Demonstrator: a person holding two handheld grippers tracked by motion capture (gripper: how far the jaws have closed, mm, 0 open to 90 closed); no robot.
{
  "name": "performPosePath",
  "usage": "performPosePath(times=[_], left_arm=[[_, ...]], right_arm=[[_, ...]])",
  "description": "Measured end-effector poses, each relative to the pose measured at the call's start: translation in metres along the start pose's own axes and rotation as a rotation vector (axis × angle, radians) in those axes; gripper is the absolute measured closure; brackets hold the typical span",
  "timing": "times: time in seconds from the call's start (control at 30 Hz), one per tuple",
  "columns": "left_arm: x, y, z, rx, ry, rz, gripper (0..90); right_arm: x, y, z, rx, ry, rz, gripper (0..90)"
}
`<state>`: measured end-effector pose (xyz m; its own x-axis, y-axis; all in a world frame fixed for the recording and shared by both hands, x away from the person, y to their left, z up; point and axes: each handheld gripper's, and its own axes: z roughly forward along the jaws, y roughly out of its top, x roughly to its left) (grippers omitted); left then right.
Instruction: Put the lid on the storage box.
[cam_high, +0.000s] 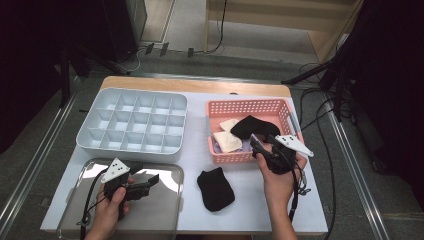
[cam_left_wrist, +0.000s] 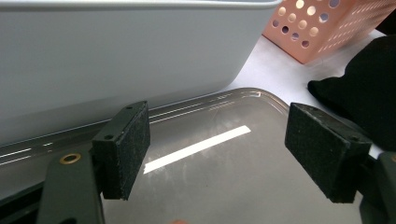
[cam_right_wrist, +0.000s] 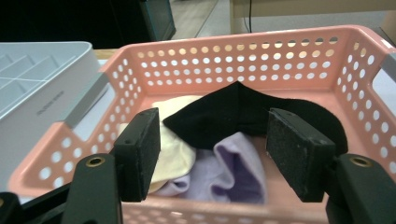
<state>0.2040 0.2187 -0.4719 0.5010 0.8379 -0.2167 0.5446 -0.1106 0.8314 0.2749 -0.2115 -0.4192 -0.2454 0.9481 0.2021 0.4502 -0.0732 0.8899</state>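
- White desk carries a grey divided organizer, pink basket and steel tray.
- Right tool: jaws wide, empty, at the basket's near rim, facing the black sock inside.
- Left tool: jaws wide, empty, over the tray.
- Another black sock lies on bare desk between them.

In the right gripper view, the black sock partly hides the purple sock beneath it.

Black gripper — grey three-cornered plate, brass screws, trailing cable
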Motion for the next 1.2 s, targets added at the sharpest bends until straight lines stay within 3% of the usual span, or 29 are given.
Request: performPosePath(times=[0.47, 0.6, 1.1, 1.2], left_arm=[[0.001, 0.0, 0.0, -0.004, -0.001, -0.003, 23.5], [0.001, 0.0, 0.0, -0.004, -0.001, -0.003, 23.5], [0.001, 0.0, -0.001, -0.008, -0.003, -0.008, 23.5], [0.001, 0.0, -0.001, -0.008, -0.005, -0.01, 23.5]], right_arm=[[-0.02, 0.019, 0.035, 0.057, -0.082, 0.029, 37.6], [-0.023, 0.02, 0.046, 0.089, -0.11, 0.023, 39.2], [-0.033, 0.013, 0.073, 0.143, -0.181, 0.095, 48.7], [-0.036, 0.01, 0.078, 0.164, -0.211, 0.085, 48.4]])
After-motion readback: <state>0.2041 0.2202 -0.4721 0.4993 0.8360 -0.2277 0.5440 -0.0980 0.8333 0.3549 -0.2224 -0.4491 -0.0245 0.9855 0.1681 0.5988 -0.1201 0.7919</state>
